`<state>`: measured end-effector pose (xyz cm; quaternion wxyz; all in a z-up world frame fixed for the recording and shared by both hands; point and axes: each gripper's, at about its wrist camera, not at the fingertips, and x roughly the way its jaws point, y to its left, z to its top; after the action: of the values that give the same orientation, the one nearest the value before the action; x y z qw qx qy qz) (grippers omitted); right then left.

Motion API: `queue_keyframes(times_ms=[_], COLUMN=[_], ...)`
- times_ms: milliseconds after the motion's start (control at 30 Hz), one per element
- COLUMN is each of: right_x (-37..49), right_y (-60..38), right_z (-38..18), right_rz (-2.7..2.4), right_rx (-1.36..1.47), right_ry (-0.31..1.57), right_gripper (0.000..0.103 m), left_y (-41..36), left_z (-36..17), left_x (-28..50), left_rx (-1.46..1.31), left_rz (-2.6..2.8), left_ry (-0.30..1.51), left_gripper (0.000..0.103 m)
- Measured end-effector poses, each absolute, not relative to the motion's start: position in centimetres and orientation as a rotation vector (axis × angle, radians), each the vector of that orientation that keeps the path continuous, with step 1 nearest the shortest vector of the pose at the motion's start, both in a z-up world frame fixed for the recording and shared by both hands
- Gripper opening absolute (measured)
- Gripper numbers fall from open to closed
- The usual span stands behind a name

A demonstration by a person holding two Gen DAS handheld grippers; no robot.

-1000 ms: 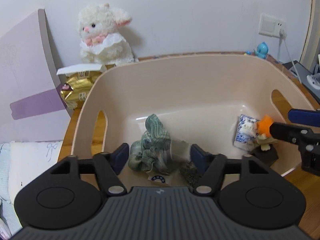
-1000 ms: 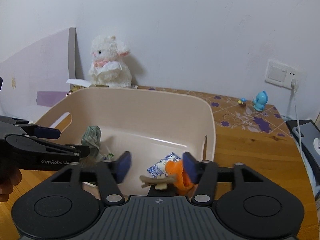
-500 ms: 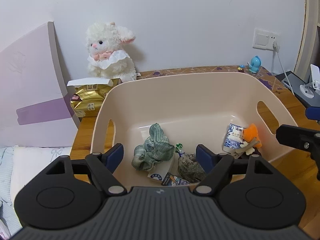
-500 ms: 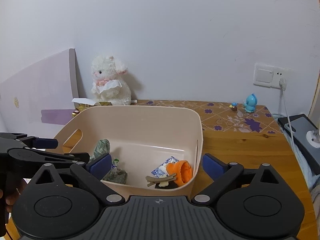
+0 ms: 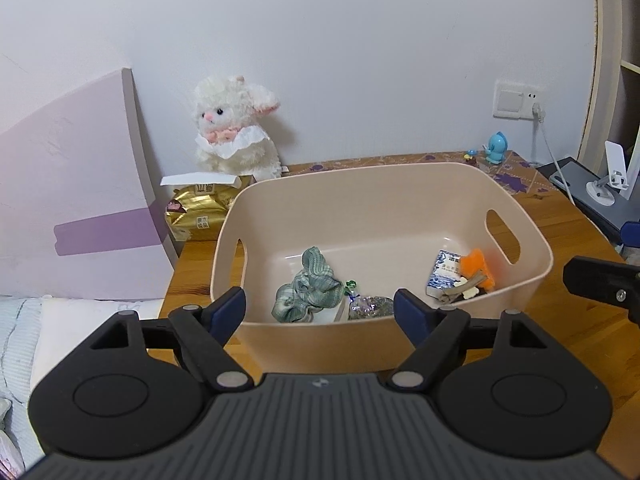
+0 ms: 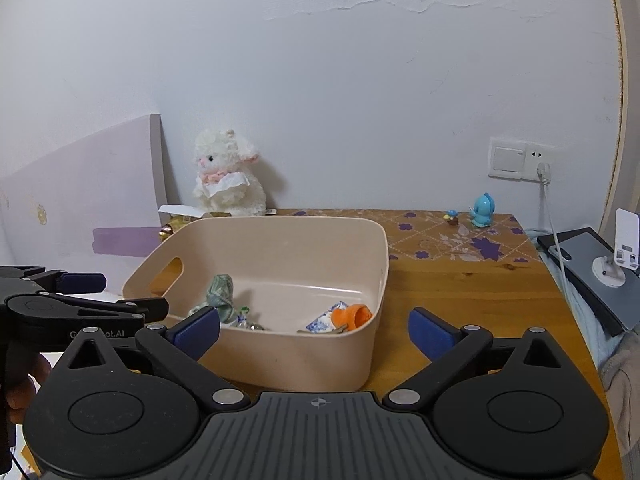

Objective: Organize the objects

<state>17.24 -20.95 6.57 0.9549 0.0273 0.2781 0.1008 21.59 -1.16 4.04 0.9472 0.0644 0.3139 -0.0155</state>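
Bin [image 5: 520,280], wooden table [image 6: 460,300], white wall [image 6: 360,100]

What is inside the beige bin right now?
The beige bin holds a green checked cloth, a small clear packet, a blue-white carton and an orange toy. The near wall hides the floor closest to the camera.

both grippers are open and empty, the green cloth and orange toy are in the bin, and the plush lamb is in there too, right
Not the plush lamb: the right wrist view shows it on the table against the wall, behind the bin. The rest holds: left gripper and right gripper are open and empty, green cloth and orange toy are inside.
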Motion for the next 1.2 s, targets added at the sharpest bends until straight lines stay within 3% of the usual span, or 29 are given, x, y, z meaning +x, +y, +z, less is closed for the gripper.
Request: queue_keyframes(times_ms=[667, 1200], right_x=[9.7, 3.7], right_y=[-22.1, -21.4], right_z=[8.1, 8.7], right_rz=[0.204, 0.204], right_rx=[0.052, 0.003], right_ry=[0.540, 0.530], right_gripper=[0.103, 0.103], left_y=[-2.1, -1.2], left_z=[5.9, 6.3], left_x=[12.8, 6.1], left_rx=[0.128, 0.095], left_rz=[-0.033, 0.005], left_ry=[0.588, 0.572], left_gripper=[0.082, 0.093])
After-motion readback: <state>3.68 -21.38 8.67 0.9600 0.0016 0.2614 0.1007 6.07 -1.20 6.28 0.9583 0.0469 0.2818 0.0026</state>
